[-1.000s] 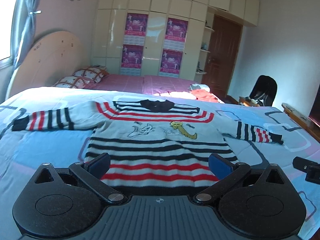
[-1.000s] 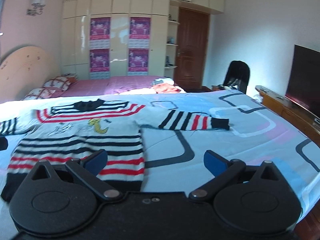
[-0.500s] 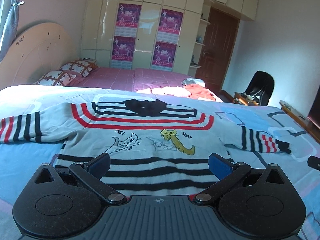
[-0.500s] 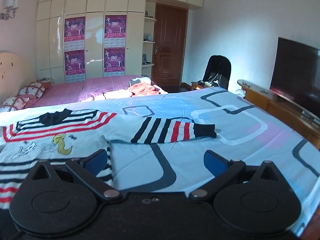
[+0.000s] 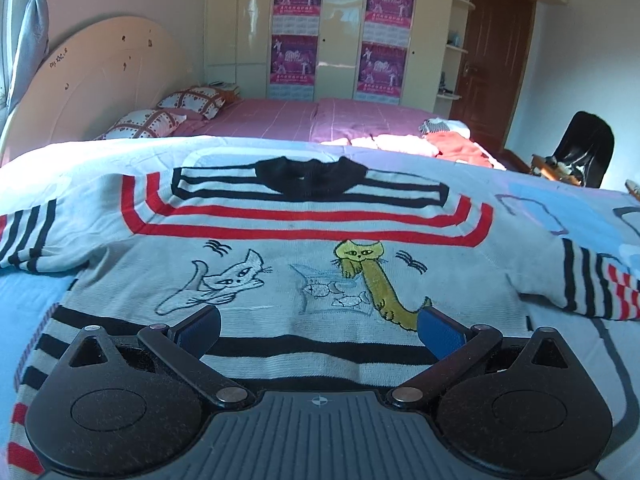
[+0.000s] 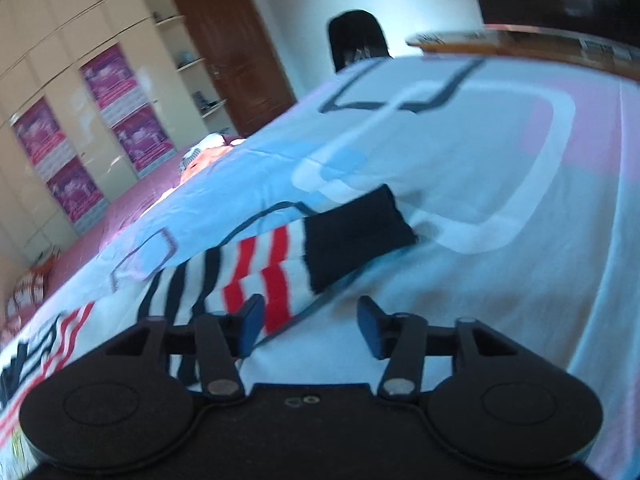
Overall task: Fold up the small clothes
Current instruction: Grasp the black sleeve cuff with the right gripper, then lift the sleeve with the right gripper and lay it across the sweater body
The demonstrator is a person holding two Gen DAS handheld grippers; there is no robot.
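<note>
My left gripper [image 5: 318, 326] is spread wide and holds nothing; it hovers low over the body of the striped sweater [image 5: 304, 276], which lies flat and face up on the blue patterned quilt [image 5: 560, 216]; the cat drawings [image 5: 224, 280] sit just ahead of my fingers, the black collar [image 5: 310, 174] farther ahead; one striped sleeve runs off to my left, the other to my right; beyond the quilt ahead lie a pink bed [image 5: 304, 120] with two checked pillows [image 5: 168, 114], a heap of orange and white clothes [image 5: 448, 144] to the right of it, and a cream wardrobe [image 5: 344, 28] with four purple posters [image 5: 296, 24]; their writing is too small for me to read; a brown door [image 5: 500, 64] and a dark chair [image 5: 588, 152] stand ahead to my right

My right gripper [image 6: 310, 324] is narrower but not closed, gripping nothing; it is tilted, and the view is blurred; the right sleeve [image 6: 256, 272] lies just ahead, my left finger [image 6: 252, 320] over its red stripes, the black cuff [image 6: 352, 232] just beyond; nothing lies between my fingers and the sleeve
</note>
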